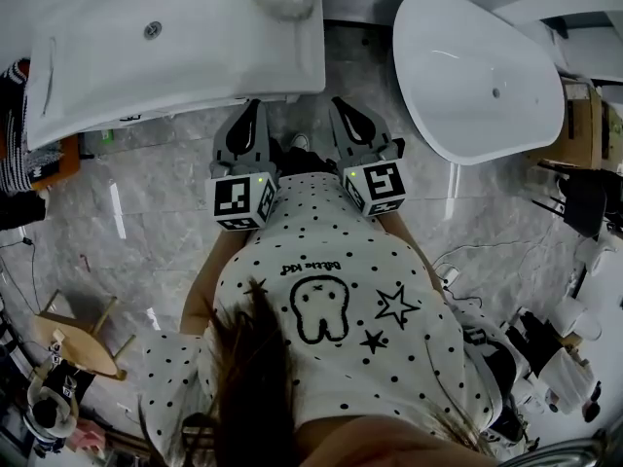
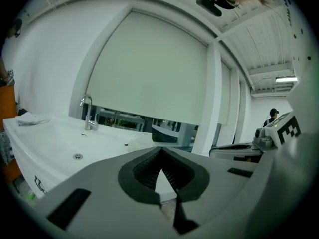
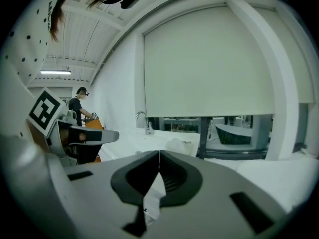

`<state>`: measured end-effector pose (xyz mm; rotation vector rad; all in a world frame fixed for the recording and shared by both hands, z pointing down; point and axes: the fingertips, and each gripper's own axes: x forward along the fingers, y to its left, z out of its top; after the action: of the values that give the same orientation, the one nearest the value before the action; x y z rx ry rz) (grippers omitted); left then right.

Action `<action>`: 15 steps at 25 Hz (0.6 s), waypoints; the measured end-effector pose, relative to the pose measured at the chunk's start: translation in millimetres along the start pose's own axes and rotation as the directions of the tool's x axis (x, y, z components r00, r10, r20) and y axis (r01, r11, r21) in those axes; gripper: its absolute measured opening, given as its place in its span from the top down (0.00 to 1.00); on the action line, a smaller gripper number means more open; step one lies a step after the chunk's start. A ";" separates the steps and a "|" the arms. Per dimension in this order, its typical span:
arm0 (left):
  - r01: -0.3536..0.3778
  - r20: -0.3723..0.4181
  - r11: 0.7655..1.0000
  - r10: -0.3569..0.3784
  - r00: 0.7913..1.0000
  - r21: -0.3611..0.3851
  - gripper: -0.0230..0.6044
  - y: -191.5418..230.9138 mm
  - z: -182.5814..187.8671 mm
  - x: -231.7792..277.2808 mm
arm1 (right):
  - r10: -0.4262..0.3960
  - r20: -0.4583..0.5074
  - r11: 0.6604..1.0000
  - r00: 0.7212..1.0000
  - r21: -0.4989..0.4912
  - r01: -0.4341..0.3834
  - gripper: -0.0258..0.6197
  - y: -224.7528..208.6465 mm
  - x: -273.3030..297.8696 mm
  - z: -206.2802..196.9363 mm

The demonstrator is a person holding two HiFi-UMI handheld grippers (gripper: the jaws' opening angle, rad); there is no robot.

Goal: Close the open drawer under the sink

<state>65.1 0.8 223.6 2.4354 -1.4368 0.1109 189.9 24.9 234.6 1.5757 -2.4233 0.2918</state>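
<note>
A long white sink (image 1: 175, 42) with a tap (image 2: 88, 114) fills the upper left of the head view. The drawer under it is hidden by the basin's overhang in every view. My left gripper (image 1: 248, 115) and right gripper (image 1: 343, 113) point side by side at the sink's front right corner, just short of its edge. In the left gripper view the left gripper (image 2: 160, 152) has its jaws closed tip to tip, holding nothing. The right gripper (image 3: 158, 156) is likewise shut and empty, with the sink (image 3: 149, 143) ahead of it.
A freestanding white bathtub (image 1: 477, 76) stands to the right of the sink, with a strip of grey marble floor (image 1: 156, 232) between and in front. A wooden stool (image 1: 73, 343) is at lower left, cluttered gear and cables (image 1: 560, 358) at lower right. A person (image 3: 77, 106) stands far off.
</note>
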 end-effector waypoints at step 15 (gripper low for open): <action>0.033 0.027 0.999 -0.034 0.999 0.014 0.96 -6.9 11.4 18.6 | 0.007 0.008 0.999 1.000 -0.046 -0.007 0.94 -7.9 7.3 7.6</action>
<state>79.2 -15.3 215.4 2.4799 -1.4102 0.0806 193.7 13.2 229.9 1.5524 -2.4248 0.2298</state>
